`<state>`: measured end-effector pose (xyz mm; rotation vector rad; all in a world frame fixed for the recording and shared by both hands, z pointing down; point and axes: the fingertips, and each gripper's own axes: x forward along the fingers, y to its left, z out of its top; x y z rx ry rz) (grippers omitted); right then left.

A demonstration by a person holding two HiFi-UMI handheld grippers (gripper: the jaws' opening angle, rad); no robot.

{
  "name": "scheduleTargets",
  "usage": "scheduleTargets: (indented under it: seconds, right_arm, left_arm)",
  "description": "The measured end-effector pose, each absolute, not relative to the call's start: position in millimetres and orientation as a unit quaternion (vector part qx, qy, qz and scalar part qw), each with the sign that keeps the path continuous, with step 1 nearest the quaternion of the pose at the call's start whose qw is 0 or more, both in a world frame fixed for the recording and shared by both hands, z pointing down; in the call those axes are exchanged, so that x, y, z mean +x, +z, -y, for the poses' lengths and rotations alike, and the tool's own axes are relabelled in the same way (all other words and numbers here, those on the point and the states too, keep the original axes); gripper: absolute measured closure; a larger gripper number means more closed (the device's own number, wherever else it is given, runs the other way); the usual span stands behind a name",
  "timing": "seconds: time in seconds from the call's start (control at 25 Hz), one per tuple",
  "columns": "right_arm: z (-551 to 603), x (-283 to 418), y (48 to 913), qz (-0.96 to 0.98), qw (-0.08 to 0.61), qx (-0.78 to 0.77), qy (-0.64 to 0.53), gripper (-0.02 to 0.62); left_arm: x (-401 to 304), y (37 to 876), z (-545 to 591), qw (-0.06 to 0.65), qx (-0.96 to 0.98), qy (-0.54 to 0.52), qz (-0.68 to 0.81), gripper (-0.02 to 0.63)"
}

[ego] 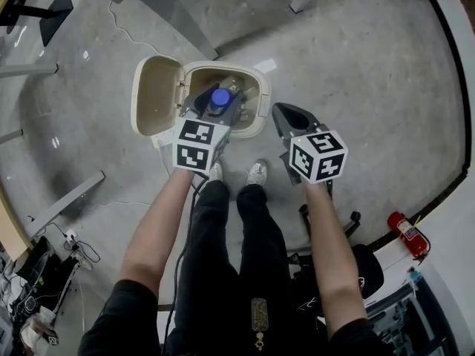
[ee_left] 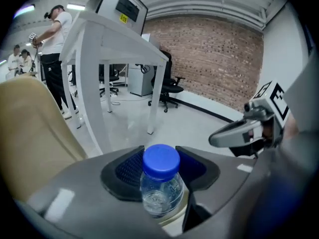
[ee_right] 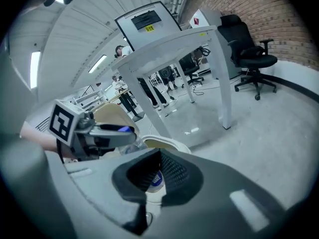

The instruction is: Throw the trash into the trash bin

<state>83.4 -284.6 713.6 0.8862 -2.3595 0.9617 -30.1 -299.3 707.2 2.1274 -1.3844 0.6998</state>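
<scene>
A clear plastic bottle (ego: 220, 99) with a blue cap hangs over the mouth of the beige trash bin (ego: 256, 121), whose lid (ego: 154, 95) stands open to the left. My left gripper (ego: 220, 104) is shut on the bottle; in the left gripper view the bottle (ee_left: 160, 188) stands upright between the dark pads. My right gripper (ego: 291, 119) hovers beside the bin's right rim with its tips together and nothing held. In the right gripper view the bin rim (ee_right: 167, 144) and the left gripper (ee_right: 99, 133) lie just ahead of the right gripper (ee_right: 158, 158). The bin's inside is mostly hidden.
White table legs (ego: 185, 13) stand beyond the bin. My shoes (ego: 257, 173) are right at its base. A red fire extinguisher (ego: 407, 232) lies at the right, cables and gear (ego: 44, 273) at the lower left. Office chairs (ee_right: 251, 59) and people (ee_left: 55, 49) are farther off.
</scene>
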Motion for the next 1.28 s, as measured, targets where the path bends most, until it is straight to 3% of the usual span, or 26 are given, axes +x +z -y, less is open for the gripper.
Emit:
scheduleTargets:
  seconds: [0.28, 0.72, 0.84, 1.28]
  right_arm:
    - [276, 104, 730, 0.845, 0.241, 0.329, 0.346, 0.592]
    - [271, 111, 746, 0.842, 0.239, 0.331, 0.353, 0.592]
    - [266, 114, 748, 0.838, 0.238, 0.337, 0.358, 0.592]
    - [267, 76, 725, 0.849, 0.221, 0.328, 0.350, 0.592]
  left_arm:
    - [-13, 791, 293, 0.287, 0.775, 0.318, 0.465, 0.401]
    - [-5, 849, 287, 0.307, 0.762, 0.370, 0.433, 0.387]
    - [-8, 847, 285, 0.306, 0.764, 0.362, 0.438, 0.302]
    - [-34, 759, 282, 0.260, 0.773, 0.302, 0.493, 0.314]
